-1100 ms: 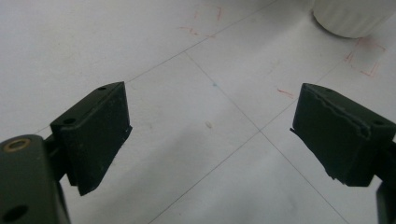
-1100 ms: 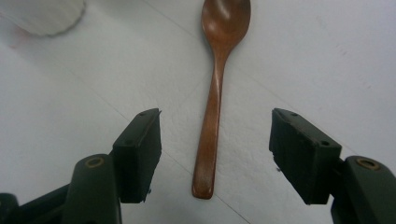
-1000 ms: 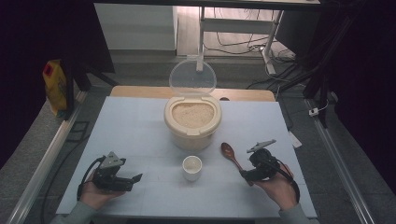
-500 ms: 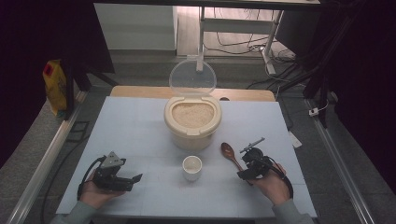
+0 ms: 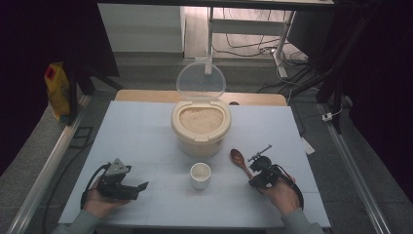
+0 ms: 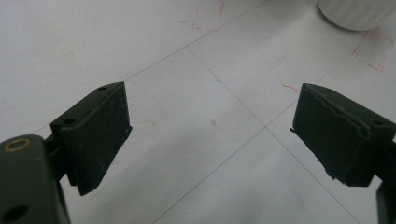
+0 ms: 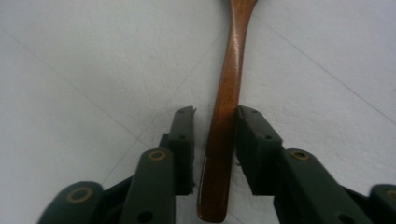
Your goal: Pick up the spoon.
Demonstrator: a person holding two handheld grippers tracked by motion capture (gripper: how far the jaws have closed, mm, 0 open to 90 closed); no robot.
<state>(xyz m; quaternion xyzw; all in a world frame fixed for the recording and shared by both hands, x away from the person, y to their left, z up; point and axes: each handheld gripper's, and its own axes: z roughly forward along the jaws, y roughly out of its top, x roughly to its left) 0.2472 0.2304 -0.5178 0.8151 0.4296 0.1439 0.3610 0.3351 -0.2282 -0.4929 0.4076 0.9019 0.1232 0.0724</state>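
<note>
The white desk (image 5: 146, 131) carries my work: the cream rice container (image 5: 200, 127), lid up, stands at its middle toward the far edge, with the small white cup (image 5: 200, 174) just in front of it. The wooden spoon (image 5: 240, 161) lies flat between the container and the near right corner, bowl toward the container. My right claw (image 5: 254, 176) has just been closing with the spoon handle (image 7: 226, 116) between its jaws, one pad touching the wood and a slim gap left at the other, while my left claw (image 5: 139, 187) rests near the near left corner, jaws wide over bare desk.
</note>
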